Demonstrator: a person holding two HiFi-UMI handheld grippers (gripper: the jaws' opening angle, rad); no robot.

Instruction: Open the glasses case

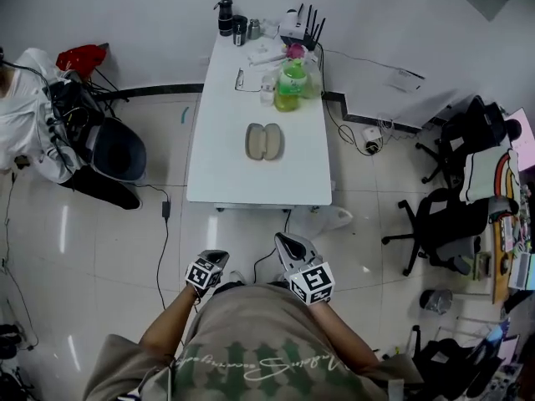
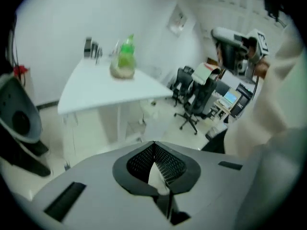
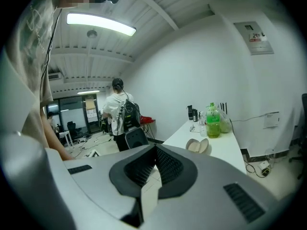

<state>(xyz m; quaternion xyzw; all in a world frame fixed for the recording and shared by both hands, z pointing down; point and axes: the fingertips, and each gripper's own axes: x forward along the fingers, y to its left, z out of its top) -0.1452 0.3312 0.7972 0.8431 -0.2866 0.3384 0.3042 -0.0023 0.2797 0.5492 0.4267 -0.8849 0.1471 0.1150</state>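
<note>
The glasses case [image 1: 264, 141] lies in the middle of the white table [image 1: 209, 174], its two beige shells spread side by side. In the right gripper view the glasses case [image 3: 198, 146] shows the same way, far off on the tabletop. Both grippers are held close to the person's body, well short of the table's near edge. My left gripper [image 1: 214, 259] is shut with nothing in it, its jaws [image 2: 154, 146] meeting at the tip. My right gripper [image 1: 288, 244] is also shut and empty, jaws [image 3: 154, 150] closed together.
At the table's far end stand a green bottle [image 1: 289, 86], dark mugs [image 1: 226, 17], a router [image 1: 301, 25] and a pair of spectacles [image 1: 241, 80]. A person [image 1: 25, 107] and a dark seat [image 1: 117, 150] are at the left, office chairs [image 1: 439, 224] at the right. A cable [image 1: 164, 224] crosses the floor.
</note>
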